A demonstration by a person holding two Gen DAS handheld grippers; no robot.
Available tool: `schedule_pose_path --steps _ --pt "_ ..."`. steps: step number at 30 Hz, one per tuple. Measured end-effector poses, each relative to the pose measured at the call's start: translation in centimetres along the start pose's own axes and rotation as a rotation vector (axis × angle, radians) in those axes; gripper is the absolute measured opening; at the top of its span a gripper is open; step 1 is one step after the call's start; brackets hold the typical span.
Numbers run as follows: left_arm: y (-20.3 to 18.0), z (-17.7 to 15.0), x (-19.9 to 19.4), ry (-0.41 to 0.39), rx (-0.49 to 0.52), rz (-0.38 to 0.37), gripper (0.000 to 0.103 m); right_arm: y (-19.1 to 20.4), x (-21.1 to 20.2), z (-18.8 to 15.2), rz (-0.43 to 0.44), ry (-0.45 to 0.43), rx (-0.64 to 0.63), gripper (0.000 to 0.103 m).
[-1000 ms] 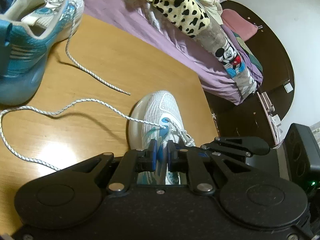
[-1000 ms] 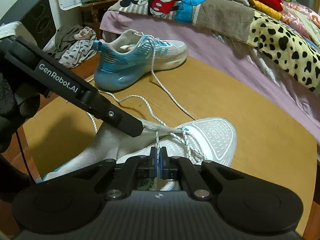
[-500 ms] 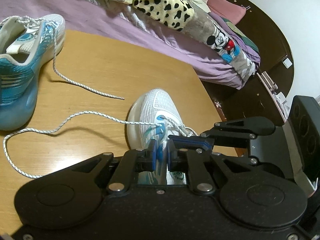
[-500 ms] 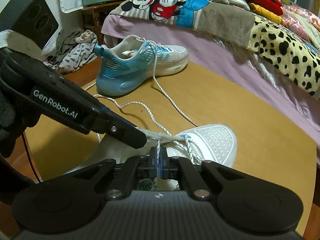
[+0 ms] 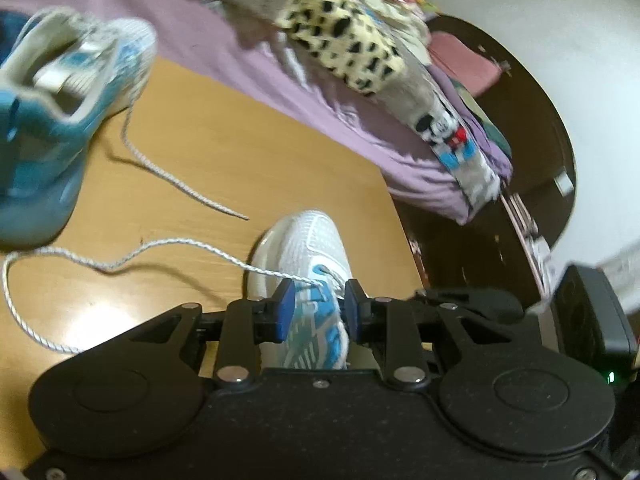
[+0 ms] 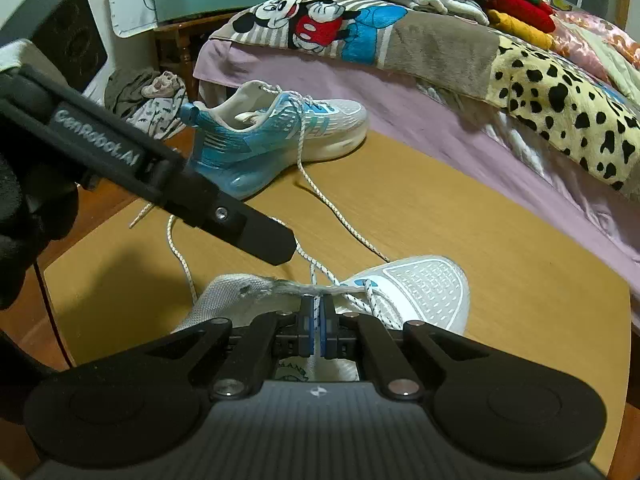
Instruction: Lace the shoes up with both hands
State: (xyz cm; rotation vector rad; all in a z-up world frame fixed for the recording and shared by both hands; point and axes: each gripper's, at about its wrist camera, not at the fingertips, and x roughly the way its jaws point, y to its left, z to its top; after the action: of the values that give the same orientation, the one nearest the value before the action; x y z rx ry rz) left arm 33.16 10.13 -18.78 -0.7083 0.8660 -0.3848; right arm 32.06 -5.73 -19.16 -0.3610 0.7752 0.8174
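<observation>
A white and blue shoe [image 5: 304, 240] lies near me on the wooden table [image 5: 240, 152], toe pointing away. My left gripper [image 5: 320, 300] hovers over its tongue, and its jaws are opening: the pads stand apart and press on nothing. The loose white lace [image 5: 180, 246] runs past the left pad. In the right wrist view my right gripper [image 6: 317, 316] is shut on a lace strand [image 6: 316, 280] just above the shoe [image 6: 420, 284]. The left gripper's black finger [image 6: 256, 240] hangs a little above the tongue, clear of it.
A second blue and white shoe [image 6: 280, 136] stands at the table's far side, its lace trailing across the wood [image 6: 460, 208]. A bed with a purple sheet [image 6: 440, 120] and piled blankets borders the table. A gloved hand [image 6: 24, 216] holds the left gripper.
My left gripper's jaws have spread apart and let go of the shoe's tongue, and its tip has lifted a little off the shoe. The right gripper has stayed shut on the lace.
</observation>
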Motion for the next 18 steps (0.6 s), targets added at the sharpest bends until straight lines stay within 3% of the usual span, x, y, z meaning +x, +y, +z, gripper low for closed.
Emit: schedule_pose_path --steps 6,12,18 --pt "1.1 0.0 0.8 -0.016 -0.149 -0.018 0.024 0.1 0.0 0.0 -0.003 -0.005 0.002 0.005" --pt "0.6 -0.3 1.5 -0.018 -0.161 -0.011 0.022 0.0 0.0 0.0 0.001 -0.009 0.009 0.005" --pt "0.6 -0.6 2.0 -0.014 -0.179 0.0 0.009 -0.2 0.0 -0.1 0.005 -0.015 0.017 0.005"
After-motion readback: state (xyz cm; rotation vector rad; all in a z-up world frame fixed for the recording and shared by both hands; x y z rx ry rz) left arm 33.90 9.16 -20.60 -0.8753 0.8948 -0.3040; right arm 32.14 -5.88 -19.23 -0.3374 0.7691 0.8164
